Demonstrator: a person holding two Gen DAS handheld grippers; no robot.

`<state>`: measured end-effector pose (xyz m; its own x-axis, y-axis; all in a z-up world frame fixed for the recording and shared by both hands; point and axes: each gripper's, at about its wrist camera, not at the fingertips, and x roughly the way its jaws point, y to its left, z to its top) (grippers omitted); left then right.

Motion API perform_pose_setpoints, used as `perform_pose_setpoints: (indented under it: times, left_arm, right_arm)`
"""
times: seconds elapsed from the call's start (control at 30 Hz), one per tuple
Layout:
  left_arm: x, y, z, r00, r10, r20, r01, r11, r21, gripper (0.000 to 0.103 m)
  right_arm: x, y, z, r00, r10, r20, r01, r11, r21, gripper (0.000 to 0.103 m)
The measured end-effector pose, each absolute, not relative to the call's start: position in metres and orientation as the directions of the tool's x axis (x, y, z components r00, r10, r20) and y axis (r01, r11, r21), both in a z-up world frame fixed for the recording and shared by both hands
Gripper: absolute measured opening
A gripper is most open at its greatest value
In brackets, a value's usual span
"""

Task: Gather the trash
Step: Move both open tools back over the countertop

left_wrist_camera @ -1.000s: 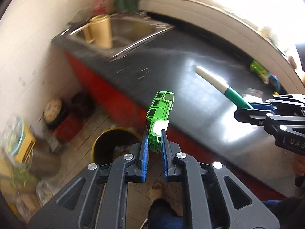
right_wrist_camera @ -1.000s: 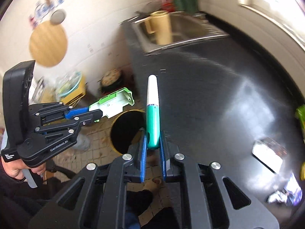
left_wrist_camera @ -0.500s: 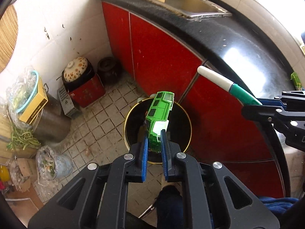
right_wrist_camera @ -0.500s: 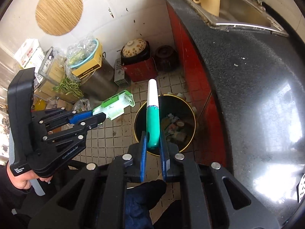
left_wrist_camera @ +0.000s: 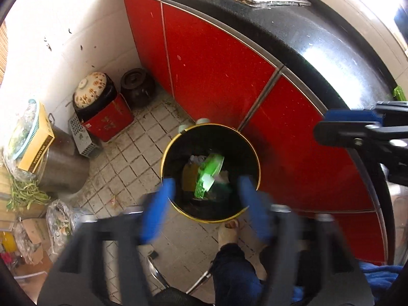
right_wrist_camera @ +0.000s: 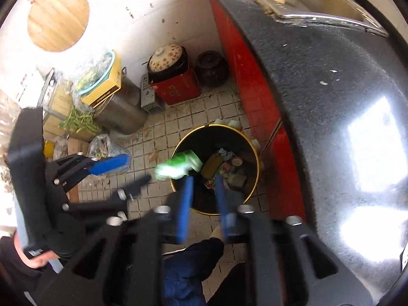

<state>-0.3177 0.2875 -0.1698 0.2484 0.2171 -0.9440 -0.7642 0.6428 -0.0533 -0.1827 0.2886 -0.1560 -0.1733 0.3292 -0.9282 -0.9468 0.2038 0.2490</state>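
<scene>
The black counter with red cabinet doors curves along the right side, its edge overhanging the tiled floor. On that floor, close against the doors, stands the round black trash bin with a yellow rim, open at the top. Pots, a red box and bags crowd the far corner and the left wall, well apart from the bin, leaving bare tile between.

The left gripper hangs directly above the bin mouth, pointing down, its blue fingers spread wide and motion-blurred, holding nothing. The green toy car is between and below them, blurred, inside the bin's opening above the rubbish; from the right wrist view it shows as a green smear at the bin's near-left rim.

The right gripper also points down over the bin, its blue fingers parted and empty, blurred as well. Whether the marker is among the rubbish cannot be told. In the left wrist view the right gripper reaches in from the right, level with the cabinet doors.

A leg in blue trousers and a foot stand just beside the bin's near side.
</scene>
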Motion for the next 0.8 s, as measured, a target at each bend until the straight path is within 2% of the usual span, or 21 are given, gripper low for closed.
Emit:
perform_pose_setpoints:
  times: [0.03,0.1,0.13,0.2,0.23,0.37,0.47,0.63,0.8]
  left_arm:
    - [-0.318,0.287,-0.169,0.246,0.220,-0.944,-0.765,0.642,-0.049,0.070]
    - [-0.317,0.284,-0.168,0.246,0.221,-0.944,-0.766,0.641,-0.049,0.073]
    - [-0.317,0.283,-0.167,0.247,0.227,-0.942,-0.768,0.639,-0.047,0.079]
    - [-0.316,0.279,-0.163,0.254,0.241,-0.937,-0.770,0.637,-0.045,0.087]
    - [-0.314,0.277,-0.162,0.251,0.246,-0.936,-0.770,0.637,-0.039,0.089]
    - [-0.299,0.265,-0.150,0.264,0.252,-0.931,-0.750,0.660,-0.033,0.092]
    - [-0.277,0.250,-0.138,0.296,0.258,-0.920,-0.703,0.711,-0.027,0.092]
    - [-0.207,0.199,-0.106,0.407,0.225,-0.885,-0.513,0.858,-0.018,0.092]
    - [-0.116,0.123,-0.072,0.529,0.108,-0.842,-0.259,0.965,-0.038,0.092]
  right_arm:
    - [-0.180,0.285,-0.150,-0.166,0.352,-0.921,-0.947,0.204,0.249,0.056]
    - [-0.176,0.278,-0.142,-0.159,0.368,-0.916,-0.948,0.202,0.246,0.057]
    - [-0.173,0.272,-0.138,-0.159,0.373,-0.914,-0.946,0.206,0.249,0.059]
    - [-0.167,0.263,-0.130,-0.144,0.386,-0.911,-0.946,0.216,0.241,0.069]
    - [-0.164,0.259,-0.127,-0.131,0.394,-0.909,-0.948,0.219,0.232,0.075]
    - [-0.138,0.220,-0.104,-0.068,0.440,-0.895,-0.940,0.273,0.206,0.082]
    - [-0.108,0.180,-0.088,-0.011,0.477,-0.879,-0.910,0.359,0.206,0.083]
    - [-0.047,0.089,-0.060,0.166,0.490,-0.855,-0.827,0.542,0.150,0.083]
    - [0.011,-0.035,-0.038,0.334,0.453,-0.826,-0.655,0.742,0.143,0.083]
